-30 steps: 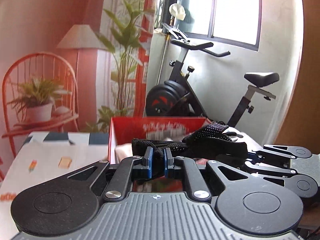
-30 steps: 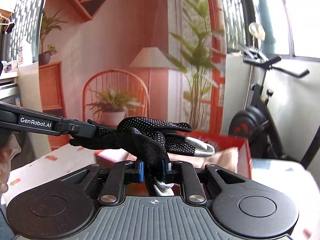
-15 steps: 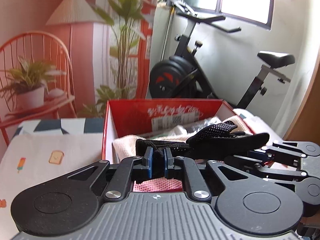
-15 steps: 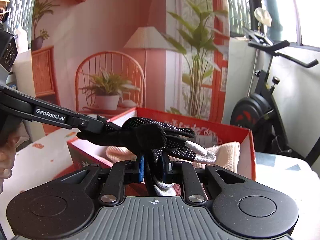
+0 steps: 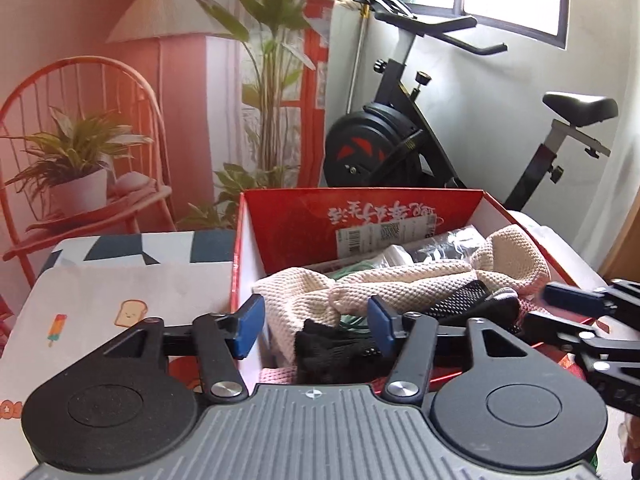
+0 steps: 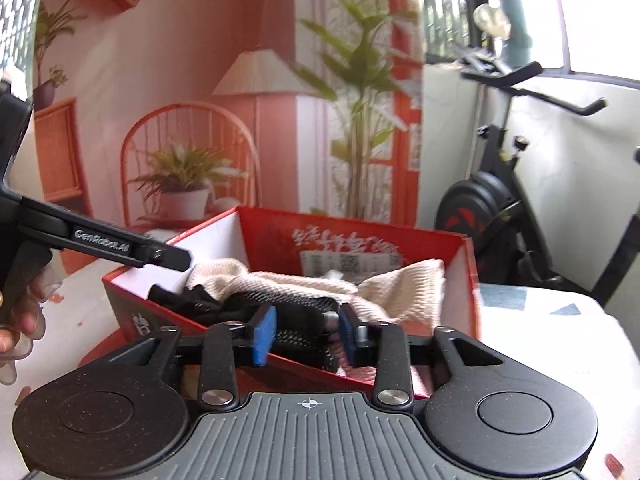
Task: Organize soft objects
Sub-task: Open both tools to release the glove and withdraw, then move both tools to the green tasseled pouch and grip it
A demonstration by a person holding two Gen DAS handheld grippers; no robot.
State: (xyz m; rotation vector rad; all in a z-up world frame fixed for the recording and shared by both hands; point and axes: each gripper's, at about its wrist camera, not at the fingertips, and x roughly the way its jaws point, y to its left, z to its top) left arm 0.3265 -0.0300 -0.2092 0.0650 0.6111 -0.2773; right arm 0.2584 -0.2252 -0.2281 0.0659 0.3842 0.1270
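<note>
A black dotted glove (image 5: 332, 350) lies in the red cardboard box (image 5: 240, 240) on a cream knitted cloth (image 5: 400, 284). My left gripper (image 5: 314, 326) hangs over the box's near left corner. Its jaws are opening, and the glove's cuff lies loose below them. In the right wrist view the glove (image 6: 296, 320) stretches across the box (image 6: 468, 264) between the blue pads of my right gripper (image 6: 306, 336). Those jaws are opening too and the pads do not press it. The right gripper (image 5: 576, 304) reaches in from the right edge, the left gripper (image 6: 120, 244) from the left.
The box stands on a table with a patterned cloth (image 5: 120, 280). More cloths and a plastic bag (image 5: 452, 244) fill the box. An exercise bike (image 5: 400, 140) stands behind the table beside a printed backdrop (image 5: 100, 100). A person's hand (image 6: 20, 320) holds the left gripper.
Both grippers came down over the red box with the black glove stretched between them, then both opened. The glove dropped from their pads onto the cloths in the box.
</note>
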